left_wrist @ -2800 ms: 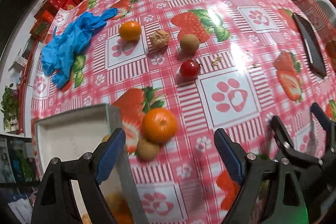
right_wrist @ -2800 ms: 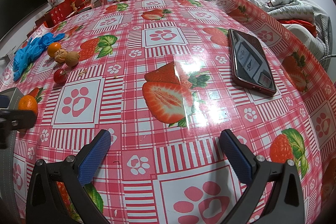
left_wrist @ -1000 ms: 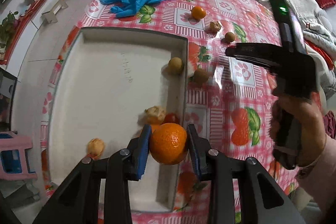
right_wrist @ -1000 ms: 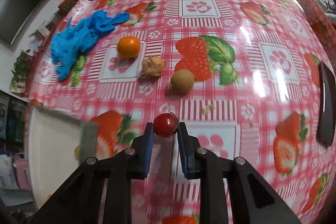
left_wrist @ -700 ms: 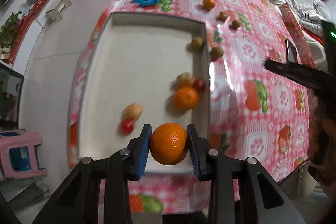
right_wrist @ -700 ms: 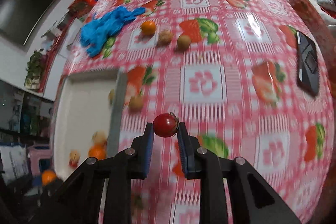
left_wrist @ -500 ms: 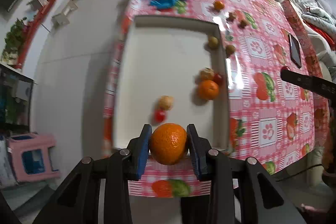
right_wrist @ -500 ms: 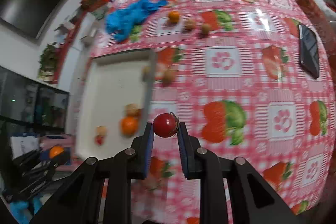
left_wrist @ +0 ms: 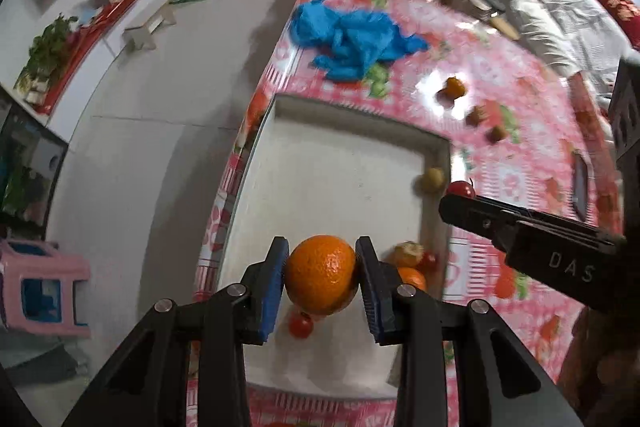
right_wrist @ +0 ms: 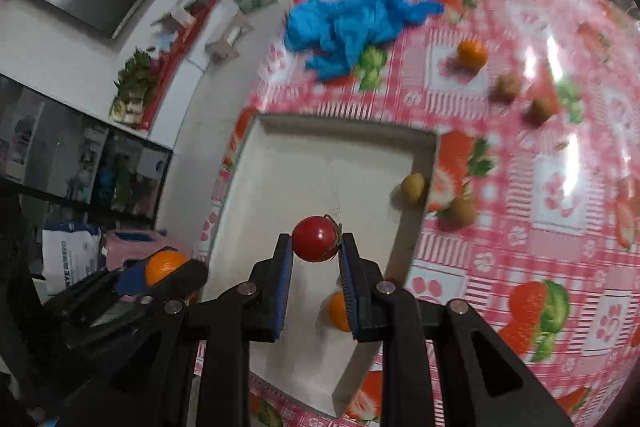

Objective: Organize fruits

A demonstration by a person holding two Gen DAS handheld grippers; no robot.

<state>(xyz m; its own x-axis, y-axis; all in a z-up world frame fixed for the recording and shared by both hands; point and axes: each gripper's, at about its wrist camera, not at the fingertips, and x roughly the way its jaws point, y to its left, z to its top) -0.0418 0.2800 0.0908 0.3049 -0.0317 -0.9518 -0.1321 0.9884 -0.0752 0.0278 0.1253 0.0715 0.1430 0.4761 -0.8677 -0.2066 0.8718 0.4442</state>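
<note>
My left gripper is shut on a large orange and hangs high above the near part of the white tray. The right gripper is shut on a red cherry tomato over the tray. It shows from the side in the left wrist view, as the right gripper. In the tray lie an orange, a walnut, two small tomatoes and a brown fruit. A kiwi lies just outside the tray's right wall.
Blue gloves lie crumpled beyond the tray. An orange, a walnut and a kiwi sit on the strawberry tablecloth at the far right. A dark phone lies further right. Floor and a pink stool are left of the table.
The right gripper has carried the tomato from over the tablecloth leftward to above the tray, rising. The left gripper, still holding the orange, has risen and drawn back, so the tray looks smaller.
</note>
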